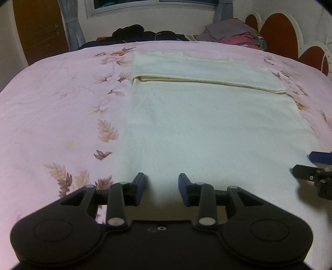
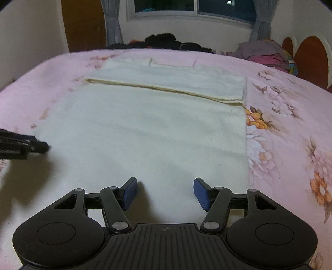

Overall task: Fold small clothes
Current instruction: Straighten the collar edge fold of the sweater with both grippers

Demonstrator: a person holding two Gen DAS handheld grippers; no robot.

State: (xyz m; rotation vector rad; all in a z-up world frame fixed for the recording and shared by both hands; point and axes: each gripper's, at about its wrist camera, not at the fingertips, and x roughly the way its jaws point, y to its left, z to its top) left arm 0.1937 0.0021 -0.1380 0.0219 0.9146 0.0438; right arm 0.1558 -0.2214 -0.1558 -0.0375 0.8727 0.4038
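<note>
A cream garment (image 1: pixel 207 124) (image 2: pixel 145 128) lies flat on the pink flowered bedspread (image 1: pixel 51 103) (image 2: pixel 290 128), its far part folded back towards me so a doubled hem (image 1: pixel 207 80) (image 2: pixel 166 88) runs across it. My left gripper (image 1: pixel 161 182) hovers over the garment's near left part, jaws apart with nothing between them. My right gripper (image 2: pixel 165 187) hovers over the near right part, jaws wider apart and empty. Each gripper shows at the edge of the other's view: the right gripper (image 1: pixel 311 166), the left gripper (image 2: pixel 31 145).
Dark clothes (image 1: pixel 145 33) (image 2: pixel 166 41) are heaped at the bed's far edge below a window (image 2: pixel 186 8). A pile of grey and pink clothes (image 1: pixel 234 33) (image 2: pixel 267 52) lies at the far right by an orange-and-white headboard (image 1: pixel 278 27). A brown door (image 2: pixel 83 25) stands far left.
</note>
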